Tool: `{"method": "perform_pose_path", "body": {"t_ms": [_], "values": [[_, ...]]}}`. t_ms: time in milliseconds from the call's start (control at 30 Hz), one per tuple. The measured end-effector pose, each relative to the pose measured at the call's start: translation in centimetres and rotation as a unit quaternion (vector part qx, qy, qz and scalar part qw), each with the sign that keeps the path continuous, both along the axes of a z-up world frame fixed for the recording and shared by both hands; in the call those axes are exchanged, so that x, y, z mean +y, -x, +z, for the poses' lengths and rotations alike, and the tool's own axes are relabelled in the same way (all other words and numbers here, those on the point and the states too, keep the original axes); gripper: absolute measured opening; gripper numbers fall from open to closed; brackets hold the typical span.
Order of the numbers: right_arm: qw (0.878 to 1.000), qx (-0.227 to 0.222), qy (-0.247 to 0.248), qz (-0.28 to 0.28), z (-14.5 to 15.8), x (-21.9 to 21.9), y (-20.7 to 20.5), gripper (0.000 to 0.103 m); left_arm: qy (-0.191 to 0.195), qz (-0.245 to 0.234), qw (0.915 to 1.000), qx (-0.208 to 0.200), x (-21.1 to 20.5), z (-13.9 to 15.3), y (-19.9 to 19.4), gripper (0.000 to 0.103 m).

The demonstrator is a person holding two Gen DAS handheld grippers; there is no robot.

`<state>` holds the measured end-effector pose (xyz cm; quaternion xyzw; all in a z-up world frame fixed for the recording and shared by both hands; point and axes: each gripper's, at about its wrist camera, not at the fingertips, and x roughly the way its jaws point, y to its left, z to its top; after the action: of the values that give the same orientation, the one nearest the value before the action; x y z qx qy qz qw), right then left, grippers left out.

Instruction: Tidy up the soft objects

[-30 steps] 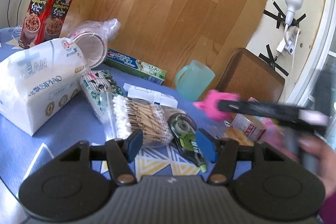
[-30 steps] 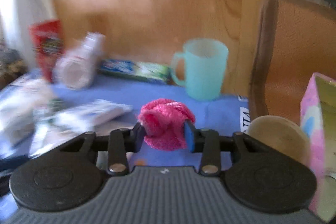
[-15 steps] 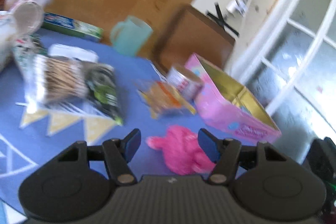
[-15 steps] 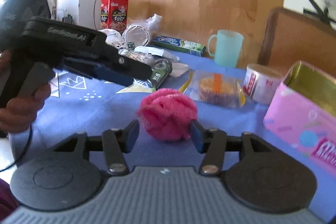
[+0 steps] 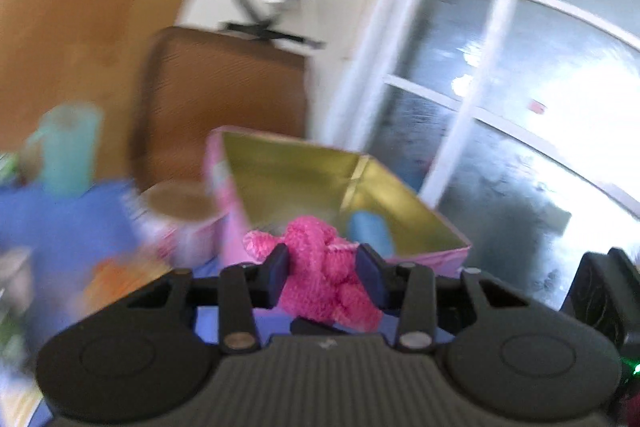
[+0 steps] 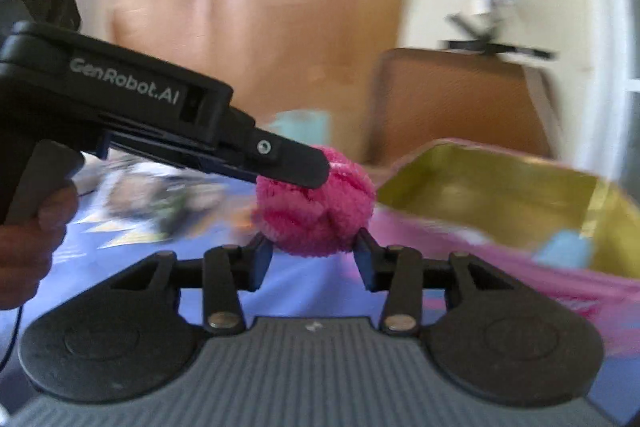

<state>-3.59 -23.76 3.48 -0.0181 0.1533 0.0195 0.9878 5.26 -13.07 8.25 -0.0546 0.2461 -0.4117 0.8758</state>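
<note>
A fluffy pink ball hangs above the blue tablecloth, with my left gripper shut on it, both blue pads pressing its sides. Just behind it stands an open pink box with a gold inside, holding a light blue soft thing. In the right wrist view the left gripper reaches in from the left, gripping the pink ball beside the pink box. My right gripper sits just below and short of the ball. Its jaws are closing, but the pads do not press on the ball.
A teal cup and a roll of tape stand left of the box on the blue tablecloth. Behind is a brown chair back, and a window at the right. A hand holds the left gripper's handle.
The right gripper let the pink ball go onto the table. The left gripper swung right, closed on the ball and lifted it toward the pink box.
</note>
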Motion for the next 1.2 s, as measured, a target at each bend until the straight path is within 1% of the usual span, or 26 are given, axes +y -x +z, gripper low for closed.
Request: {"method": "perform_pose_path", "body": {"t_ms": [100, 133, 167, 200, 267, 300, 333, 367, 400, 467, 500, 567, 600, 667, 700, 767, 800, 833, 867, 967, 1033, 1067, 1100, 1133, 1200], "values": [[0.998, -0.002, -0.006, -0.058, 0.3, -3.0, -0.8, 0.047, 0.004, -0.024, 0.9997, 0.004, -4.1, 0.1, -2.0, 0.038], [0.997, 0.000, -0.005, -0.077, 0.3, -4.0, -1.4, 0.047, 0.001, -0.024, 0.9997, 0.002, -5.5, 0.0, -2.6, 0.038], [0.996, 0.003, -0.005, -0.090, 0.0, -5.0, -2.1, 0.047, -0.006, -0.017, 0.9998, -0.004, -6.7, -0.1, -2.9, 0.039], [0.994, 0.007, -0.005, -0.106, -0.1, -5.9, -2.9, 0.048, -0.015, -0.004, 0.9998, -0.009, -7.5, -0.1, -3.1, 0.043], [0.991, 0.022, -0.003, -0.132, -0.7, -7.4, -4.4, 0.054, -0.028, 0.017, 0.9994, -0.013, -8.4, -0.5, -3.5, 0.044], [0.988, 0.024, 0.000, -0.151, -1.0, -8.0, -4.9, 0.059, -0.028, 0.024, 0.9993, -0.009, -8.3, -0.6, -3.6, 0.044], [0.985, 0.017, -0.003, -0.171, -1.1, -8.7, -5.0, 0.071, -0.027, 0.032, 0.9991, -0.004, -7.9, -0.7, -3.5, 0.044], [0.982, 0.014, -0.010, -0.190, -1.1, -9.4, -4.7, 0.073, -0.023, 0.036, 0.9991, 0.001, -7.1, -0.7, -3.3, 0.044], [0.979, 0.011, -0.030, -0.200, -0.9, -10.0, -4.4, 0.073, -0.021, 0.036, 0.9991, 0.000, -6.1, -0.8, -2.9, 0.044], [0.976, -0.013, -0.081, -0.201, -0.7, -10.8, -3.0, 0.073, -0.027, 0.042, 0.9986, -0.020, -3.7, -0.7, -1.5, 0.045], [0.974, -0.027, -0.096, -0.201, -0.5, -11.1, -2.4, 0.072, -0.029, 0.049, 0.9979, -0.029, -2.3, -0.8, -0.9, 0.049], [0.973, -0.052, -0.104, -0.201, -0.2, -10.5, -1.5, 0.072, -0.037, 0.071, 0.9960, -0.039, 0.9, -1.2, 0.4, 0.050], [0.973, -0.061, -0.108, -0.195, 0.0, -10.1, -1.0, 0.071, -0.040, 0.084, 0.9949, -0.039, 2.6, -1.5, 0.9, 0.050], [0.977, -0.072, -0.117, -0.166, 0.6, -9.7, -1.4, 0.061, -0.048, 0.116, 0.9916, -0.032, 6.0, -2.3, 1.9, 0.050], [0.979, -0.072, -0.119, -0.150, 0.8, -9.2, -1.4, 0.059, -0.054, 0.137, 0.9887, -0.030, 7.7, -2.8, 2.4, 0.050], [0.984, -0.066, -0.126, -0.107, 1.3, -7.7, -1.8, 0.046, -0.063, 0.181, 0.9812, -0.024, 11.0, -3.6, 3.2, 0.050], [0.987, -0.059, -0.129, -0.079, 1.6, -6.8, -2.3, 0.044, -0.065, 0.202, 0.9770, -0.020, 12.5, -4.0, 3.6, 0.050], [0.989, -0.052, -0.131, -0.054, 1.6, -5.6, -2.6, 0.042, -0.068, 0.225, 0.9718, -0.018, 14.0, -4.4, 3.9, 0.050], [0.990, -0.041, -0.132, -0.023, 1.7, -4.3, -3.3, 0.039, -0.074, 0.251, 0.9649, -0.018, 15.6, -4.8, 4.2, 0.050], [0.990, 0.000, -0.133, 0.052, 1.6, -0.5, -6.0, 0.037, -0.094, 0.319, 0.9428, -0.016, 19.3, -5.6, 4.5, 0.050], [0.985, 0.037, -0.143, 0.095, 1.5, 2.1, -8.6, 0.037, -0.098, 0.358, 0.9284, -0.020, 21.5, -6.0, 4.6, 0.050], [0.980, 0.057, -0.154, 0.117, 1.4, 3.4, -10.0, 0.039, -0.100, 0.378, 0.9201, -0.020, 22.4, -6.5, 4.6, 0.050], [0.973, 0.077, -0.170, 0.136, 1.3, 4.6, -11.5, 0.039, -0.077, 0.386, 0.9192, 0.004, 23.5, -6.7, 4.2, 0.050], [0.966, 0.096, -0.191, 0.148, 1.1, 5.8, -13.0, 0.040, -0.037, 0.389, 0.9202, 0.023, 24.8, -6.9, 4.0, 0.050], [0.950, 0.137, -0.229, 0.162, 0.7, 7.9, -16.2, 0.043, 0.007, 0.407, 0.9127, 0.041, 26.5, -7.2, 3.8, 0.051]]}}
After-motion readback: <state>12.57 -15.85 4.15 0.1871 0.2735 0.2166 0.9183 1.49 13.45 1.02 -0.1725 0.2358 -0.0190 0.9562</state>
